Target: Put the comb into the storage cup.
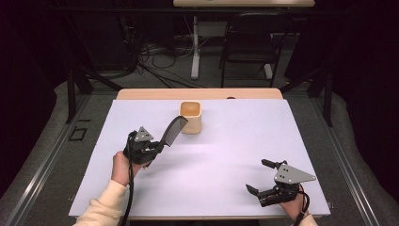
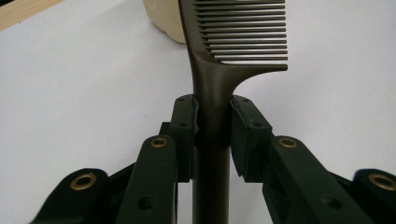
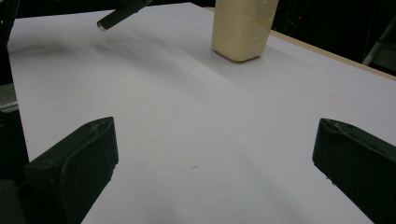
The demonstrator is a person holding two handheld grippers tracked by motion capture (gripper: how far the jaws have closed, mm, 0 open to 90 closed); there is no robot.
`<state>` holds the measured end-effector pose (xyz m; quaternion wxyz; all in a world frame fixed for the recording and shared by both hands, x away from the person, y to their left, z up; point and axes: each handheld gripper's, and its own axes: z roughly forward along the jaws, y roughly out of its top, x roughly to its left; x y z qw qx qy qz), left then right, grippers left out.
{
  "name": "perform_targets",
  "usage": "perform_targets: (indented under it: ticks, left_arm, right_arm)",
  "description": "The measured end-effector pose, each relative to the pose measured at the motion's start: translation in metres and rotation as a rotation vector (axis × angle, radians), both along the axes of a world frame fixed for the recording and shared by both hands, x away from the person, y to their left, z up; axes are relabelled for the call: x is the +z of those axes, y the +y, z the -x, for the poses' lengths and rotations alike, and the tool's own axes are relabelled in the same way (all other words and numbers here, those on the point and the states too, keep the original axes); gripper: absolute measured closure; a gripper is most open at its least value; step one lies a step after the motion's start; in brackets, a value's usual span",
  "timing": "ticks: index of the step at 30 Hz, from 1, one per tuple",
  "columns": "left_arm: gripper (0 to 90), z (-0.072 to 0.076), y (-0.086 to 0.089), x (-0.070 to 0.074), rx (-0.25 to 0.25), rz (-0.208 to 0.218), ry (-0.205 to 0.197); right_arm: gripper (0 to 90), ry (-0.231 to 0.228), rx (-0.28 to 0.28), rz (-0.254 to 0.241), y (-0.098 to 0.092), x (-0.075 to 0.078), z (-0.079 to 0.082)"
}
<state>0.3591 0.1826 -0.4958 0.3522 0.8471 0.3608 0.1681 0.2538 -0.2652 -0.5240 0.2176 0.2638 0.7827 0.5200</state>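
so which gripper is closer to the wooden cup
Left. The left gripper, holding the comb, sits just beside the wooden cup; the right gripper is open at the near right edge.

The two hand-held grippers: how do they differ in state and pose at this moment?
The left hand-held gripper is shut on the handle of a dark comb; the right hand-held gripper is open, with nothing between its jaws. In the high view the left one holds the comb slanted up toward the tan cup, while the right one lies low near the table's front edge. Both have black jaws and a grey plate on top.
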Motion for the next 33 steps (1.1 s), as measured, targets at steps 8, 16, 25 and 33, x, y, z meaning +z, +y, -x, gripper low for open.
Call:
perform_targets:
  ticks: [8, 16, 25, 33]
  left_arm:
    - [72.6, -0.0005, 0.0008, 0.0019, 0.006, 0.013, -0.016]
    - [72.6, -0.0010, 0.0013, 0.0043, 0.008, 0.027, -0.037]
    - [72.6, -0.0018, 0.0014, 0.0074, 0.012, 0.044, -0.053]
    - [72.6, -0.0030, 0.0020, 0.0095, 0.015, 0.055, -0.060]
  right_arm:
    - [0.0, 0.000, 0.000, 0.000, 0.0002, -0.0001, -0.0003]
    - [0.0, 0.001, 0.000, 0.001, 0.0003, -0.0003, -0.0004]
    - [0.0, 0.001, 0.000, 0.001, 0.0005, -0.0004, -0.0004]
    - [0.0, 0.003, 0.001, 0.000, 0.0006, -0.0004, -0.0004]
